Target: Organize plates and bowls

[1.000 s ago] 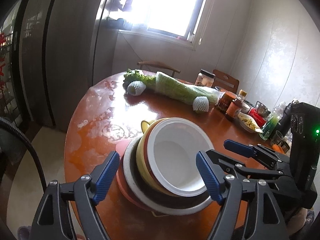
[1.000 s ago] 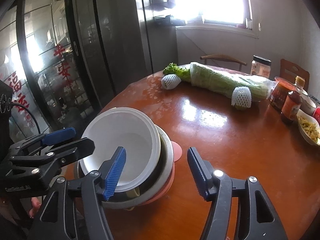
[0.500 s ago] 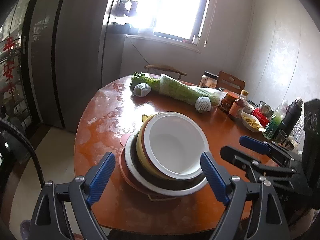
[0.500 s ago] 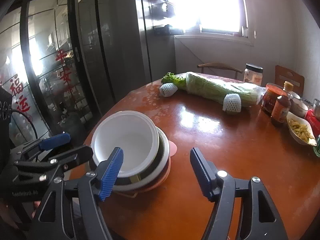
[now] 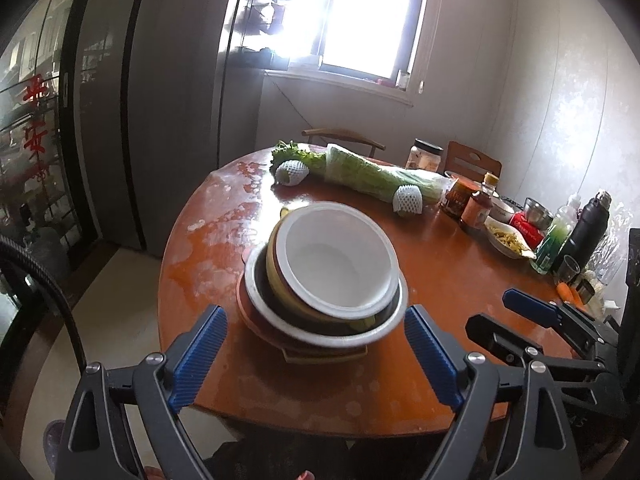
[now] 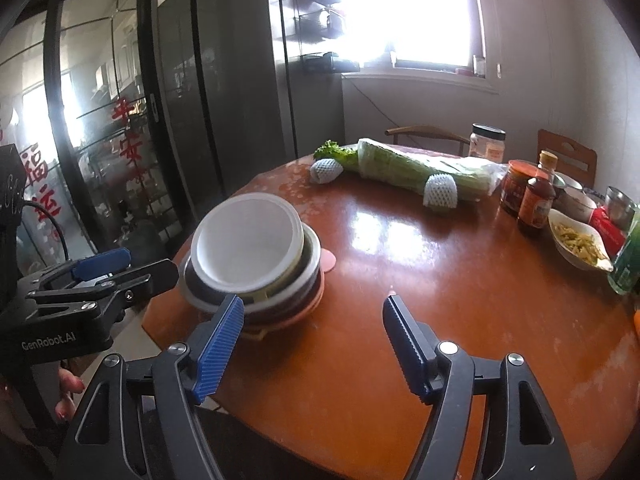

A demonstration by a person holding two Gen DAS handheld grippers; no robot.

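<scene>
A round, glossy reddish-brown wooden table (image 5: 440, 280) stands under a bright window, with wrapped green cabbage (image 5: 372, 176) at twelve o'clock. Near its nine o'clock edge sits a nested stack, a white round bowl (image 5: 336, 256) topmost. The left gripper (image 5: 316, 352) has just widened its blue-padded jaws, which stand apart and hold nothing; the right gripper (image 6: 312, 344) gapes likewise at three o'clock of the stack.

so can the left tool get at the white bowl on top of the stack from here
Probably yes: the left tool is open and empty, the white bowl sits uncovered on top, and nothing lies between them.
</scene>
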